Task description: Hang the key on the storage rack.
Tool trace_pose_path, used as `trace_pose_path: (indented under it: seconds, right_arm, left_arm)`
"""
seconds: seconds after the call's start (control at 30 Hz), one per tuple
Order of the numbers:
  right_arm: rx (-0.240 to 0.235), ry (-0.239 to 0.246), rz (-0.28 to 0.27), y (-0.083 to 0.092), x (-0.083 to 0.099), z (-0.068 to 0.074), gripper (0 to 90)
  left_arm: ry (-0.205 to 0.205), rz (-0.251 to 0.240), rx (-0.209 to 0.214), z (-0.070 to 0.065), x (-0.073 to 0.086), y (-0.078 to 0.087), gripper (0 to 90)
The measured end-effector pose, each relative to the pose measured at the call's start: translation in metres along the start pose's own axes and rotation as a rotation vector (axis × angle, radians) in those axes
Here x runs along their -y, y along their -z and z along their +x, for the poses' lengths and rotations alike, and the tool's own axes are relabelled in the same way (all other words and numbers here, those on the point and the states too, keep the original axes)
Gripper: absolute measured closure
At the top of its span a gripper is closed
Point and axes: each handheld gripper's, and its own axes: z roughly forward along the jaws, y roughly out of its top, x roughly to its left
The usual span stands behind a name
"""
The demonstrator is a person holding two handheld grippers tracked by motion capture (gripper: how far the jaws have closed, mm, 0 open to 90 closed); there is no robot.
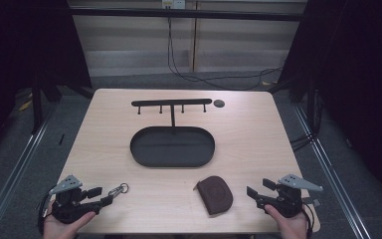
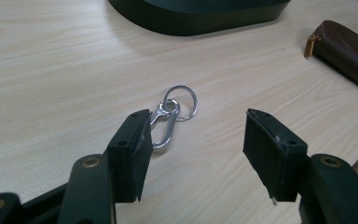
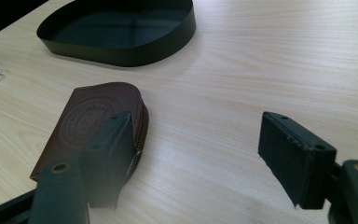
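Note:
A silver carabiner with a key ring [image 1: 119,189] lies on the wooden table near the front left. My left gripper [image 1: 102,195] stands open just behind it. In the left gripper view the carabiner [image 2: 170,116] lies at the tip of the left jaw, partly hidden by it, and nothing is between the pads of the gripper [image 2: 198,135]. A brown leather pouch [image 1: 215,194] lies at the front, right of centre. My right gripper [image 1: 258,188] is open to its right. In the right gripper view the pouch [image 3: 88,116] sits behind the left jaw, outside the gap of the gripper [image 3: 196,130].
A black oval tray [image 1: 173,163] sits mid-table, with a black hook rack [image 1: 171,102] on a post rising from its far rim. A small dark disc [image 1: 219,103] lies by the rack's right end. Bare wood stretches on both sides of the tray.

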Motion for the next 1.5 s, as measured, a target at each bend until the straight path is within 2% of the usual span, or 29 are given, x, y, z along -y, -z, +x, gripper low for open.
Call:
trace_pose_path:
  seconds: [0.23, 0.33, 0.43, 0.5, 0.6, 0.63, 0.7, 0.77, 0.83, 0.9, 0.97, 1.0, 1.03, 1.13, 1.33, 1.5]
  right_arm:
    - [0.009, -0.016, -0.018, 0.003, 0.000, -0.001, 25.7]
    - [0.007, -0.004, -0.010, 0.002, 0.001, 0.000, 25.7]
    - [0.013, -0.003, -0.007, 0.002, 0.001, 0.000, 25.2]
    - [0.012, -0.009, -0.004, 0.002, 0.001, 0.000, 24.9]
    - [0.010, 0.003, 0.004, 0.000, 0.001, 0.001, 24.3]
    - [0.011, 0.003, 0.004, 0.000, 0.001, 0.001, 24.3]
    - [0.013, 0.005, 0.005, 0.001, 0.001, 0.002, 24.2]
    - [0.012, 0.000, 0.005, 0.000, 0.001, 0.001, 24.0]
    - [0.011, -0.002, 0.010, 0.000, 0.001, 0.001, 23.8]
    - [0.007, -0.003, 0.013, -0.001, 0.001, 0.001, 23.7]
    - [0.007, 0.002, 0.010, -0.001, 0.001, 0.001, 23.7]
    - [0.006, -0.001, 0.013, -0.001, 0.001, 0.001, 23.6]
    - [0.007, -0.003, 0.015, -0.001, 0.001, 0.001, 23.6]
    - [0.008, -0.005, 0.016, -0.001, 0.001, 0.001, 23.4]
    - [0.004, -0.001, 0.023, -0.002, 0.001, 0.001, 23.1]
    - [0.002, 0.002, 0.025, -0.003, 0.001, 0.001, 22.8]
  left_arm:
    - [0.030, -0.002, 0.023, 0.003, 0.000, 0.000, 41.5]
    - [0.044, -0.009, 0.056, 0.003, 0.000, 0.002, 41.2]
    - [0.024, -0.005, 0.052, 0.002, -0.002, 0.004, 46.8]
    - [-0.012, 0.012, 0.036, -0.001, -0.004, 0.004, 50.9]
    - [-0.032, 0.018, 0.040, -0.002, -0.011, 0.006, 52.8]
    - [-0.046, 0.004, 0.023, -0.004, -0.014, 0.008, 53.5]
    - [-0.064, 0.014, 0.029, -0.005, -0.019, 0.010, 53.7]
    - [-0.071, 0.016, 0.007, -0.007, -0.024, 0.010, 54.2]
    - [-0.071, 0.046, 0.011, -0.006, -0.029, 0.008, 53.8]
    - [-0.057, 0.077, -0.011, -0.006, -0.033, 0.005, 53.7]
    - [-0.052, 0.086, -0.016, -0.006, -0.034, 0.003, 53.0]
    - [-0.060, 0.112, 0.002, -0.006, -0.038, -0.003, 53.0]
    - [-0.088, 0.152, -0.009, -0.007, -0.044, -0.008, 53.2]
    - [-0.108, 0.176, 0.001, -0.007, -0.049, -0.011, 54.7]
    - [-0.166, 0.264, -0.003, -0.009, -0.063, -0.015, 57.7]
    - [-0.172, 0.341, 0.006, -0.006, -0.067, -0.028, 57.7]
